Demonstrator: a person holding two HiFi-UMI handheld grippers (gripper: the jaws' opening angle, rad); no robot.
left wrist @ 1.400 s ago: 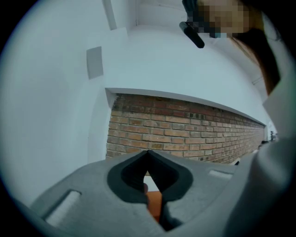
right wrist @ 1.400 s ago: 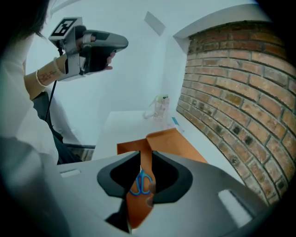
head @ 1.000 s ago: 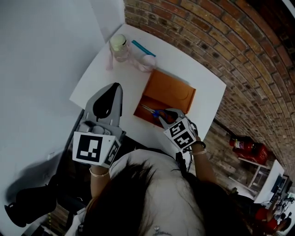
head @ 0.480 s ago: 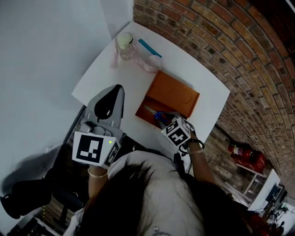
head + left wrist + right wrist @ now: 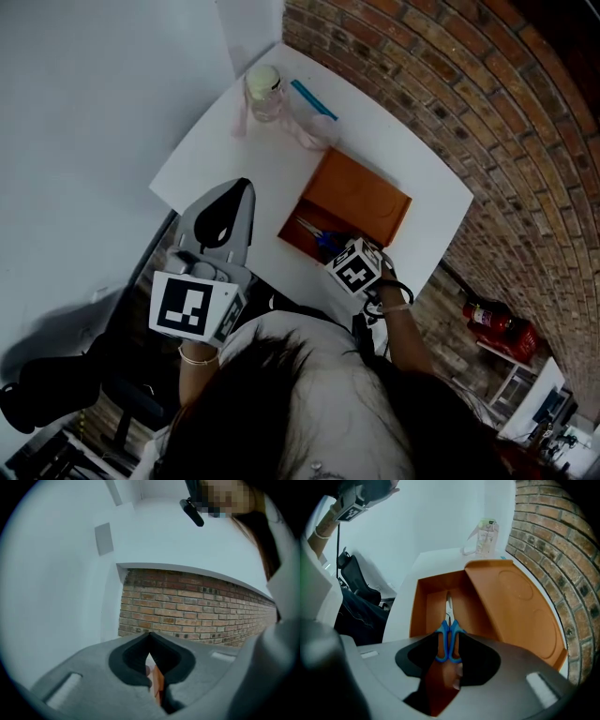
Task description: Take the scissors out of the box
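Right gripper [image 5: 448,665] lower than a second ago, jaws opening astride blue-handled steel scissors [image 5: 449,641] lying flat in open orange box [image 5: 423,603]. Likely light, rigid, blades slippery; grasp plastic handles. Left gripper [image 5: 151,667] clenched, empty.

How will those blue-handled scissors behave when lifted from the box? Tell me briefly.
The scissors look stiff: metal blades, hard handles, probably light. Their smooth looped handles may pivot in a grip, letting the blades swing. Lying low in the orange box, the tips could catch its wall.
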